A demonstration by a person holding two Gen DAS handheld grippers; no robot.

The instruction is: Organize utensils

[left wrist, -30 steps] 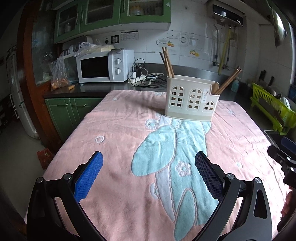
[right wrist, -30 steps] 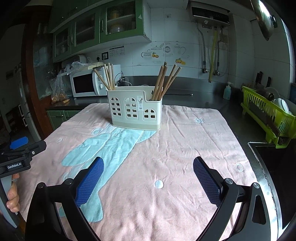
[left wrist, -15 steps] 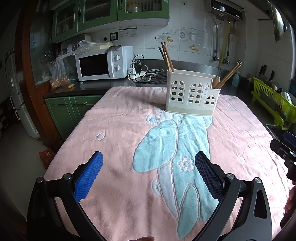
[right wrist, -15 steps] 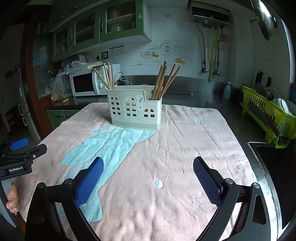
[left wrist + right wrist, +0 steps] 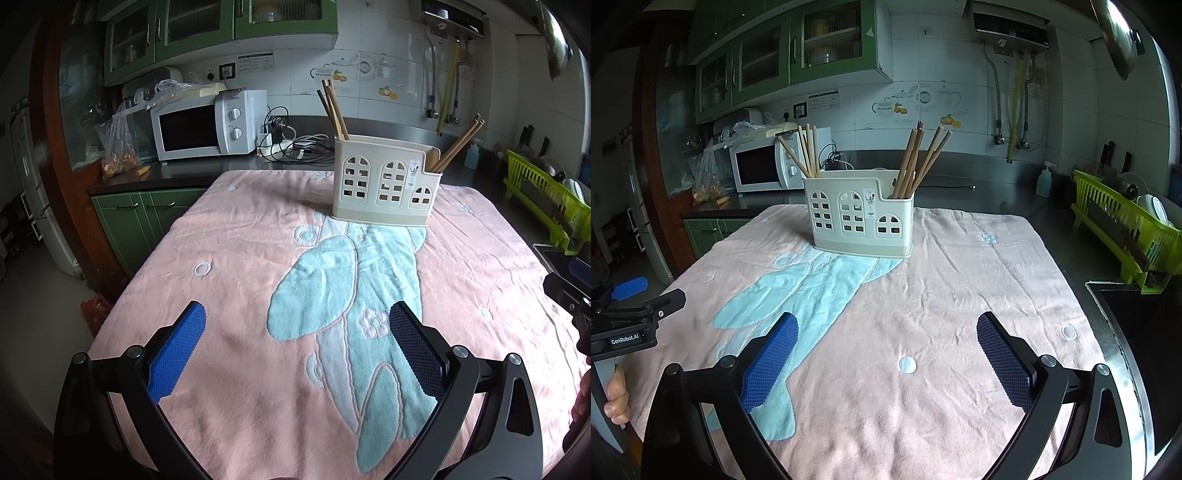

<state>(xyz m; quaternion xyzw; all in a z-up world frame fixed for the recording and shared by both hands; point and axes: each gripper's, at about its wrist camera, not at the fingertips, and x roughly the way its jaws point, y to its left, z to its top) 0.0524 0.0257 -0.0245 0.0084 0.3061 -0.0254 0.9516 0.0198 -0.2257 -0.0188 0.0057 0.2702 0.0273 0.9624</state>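
Observation:
A cream utensil holder (image 5: 384,181) with arched cut-outs stands upright at the far middle of a pink towel (image 5: 229,266); it also shows in the right wrist view (image 5: 860,212). Wooden chopsticks (image 5: 807,151) stand in its left compartment and more chopsticks (image 5: 921,158) in its right one. My left gripper (image 5: 297,334) is open and empty, low over the towel's near edge. My right gripper (image 5: 886,339) is open and empty too, well short of the holder.
A white microwave (image 5: 207,125) and tangled cables (image 5: 291,144) sit on the dark counter behind. A green dish rack (image 5: 1126,229) stands at the right, with a sink edge (image 5: 1115,328) beside the towel. The floor drops off at the left.
Both grippers have drawn back slightly from the holder, which looks a little farther and higher in view. Jaws stay open and empty.

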